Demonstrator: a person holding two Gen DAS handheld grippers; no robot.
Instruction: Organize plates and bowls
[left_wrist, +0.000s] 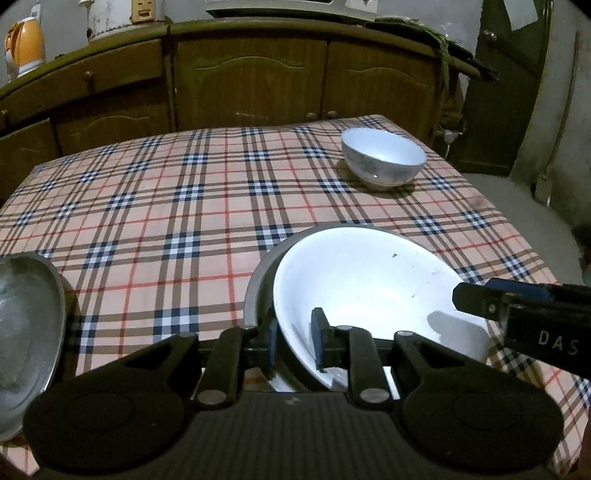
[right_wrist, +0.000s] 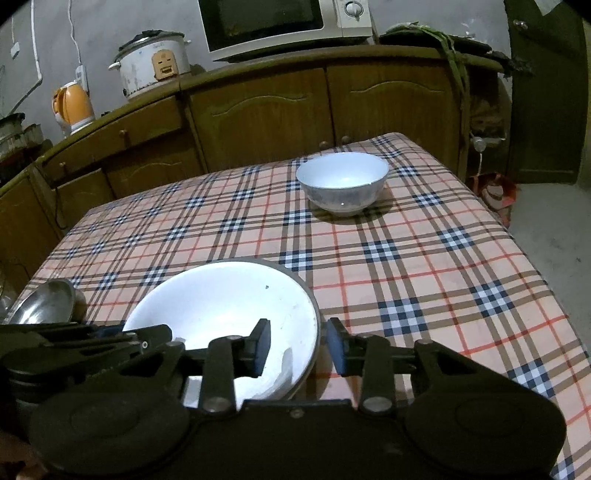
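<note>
A white plate (left_wrist: 369, 291) lies tilted inside a steel plate (left_wrist: 258, 291) at the near edge of the checked table (left_wrist: 166, 206). My left gripper (left_wrist: 297, 341) is shut on the white plate's near rim, one pad under it and one inside. In the right wrist view my right gripper (right_wrist: 299, 345) is open and straddles the right rim of the white plate (right_wrist: 221, 306) and the steel plate (right_wrist: 317, 325), with its pads apart from them. A white bowl (left_wrist: 384, 158) (right_wrist: 343, 182) stands upright at the far right of the table.
Another steel plate (left_wrist: 26, 332) (right_wrist: 44, 306) rests at the table's near left. Wooden cabinets (right_wrist: 258, 118) run behind the table, carrying a rice cooker (right_wrist: 155, 62), an orange kettle (right_wrist: 74, 103) and a microwave (right_wrist: 280, 22). The table's right edge drops to bare floor (right_wrist: 546, 229).
</note>
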